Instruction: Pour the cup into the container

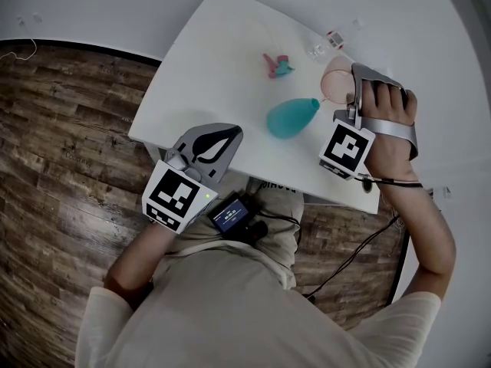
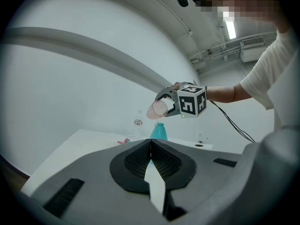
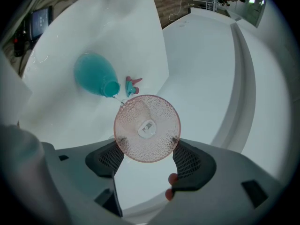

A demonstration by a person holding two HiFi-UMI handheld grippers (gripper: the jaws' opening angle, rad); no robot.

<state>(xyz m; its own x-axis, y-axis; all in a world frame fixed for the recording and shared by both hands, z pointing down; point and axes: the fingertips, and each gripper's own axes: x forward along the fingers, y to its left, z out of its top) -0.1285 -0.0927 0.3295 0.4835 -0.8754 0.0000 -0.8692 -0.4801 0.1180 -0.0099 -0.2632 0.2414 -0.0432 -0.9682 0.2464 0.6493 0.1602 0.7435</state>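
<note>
left gripper [image 2: 150,144] closed; right gripper [image 3: 147,143] clamped, tilted

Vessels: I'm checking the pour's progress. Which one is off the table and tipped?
The pink cup, held in the right gripper and tipped above the teal container. That container and the clear bottle stand upright on the table.

White table [image 1: 199,75] — pink-and-teal object [image 1: 276,65], small clear bottle [image 2: 138,122]
</note>
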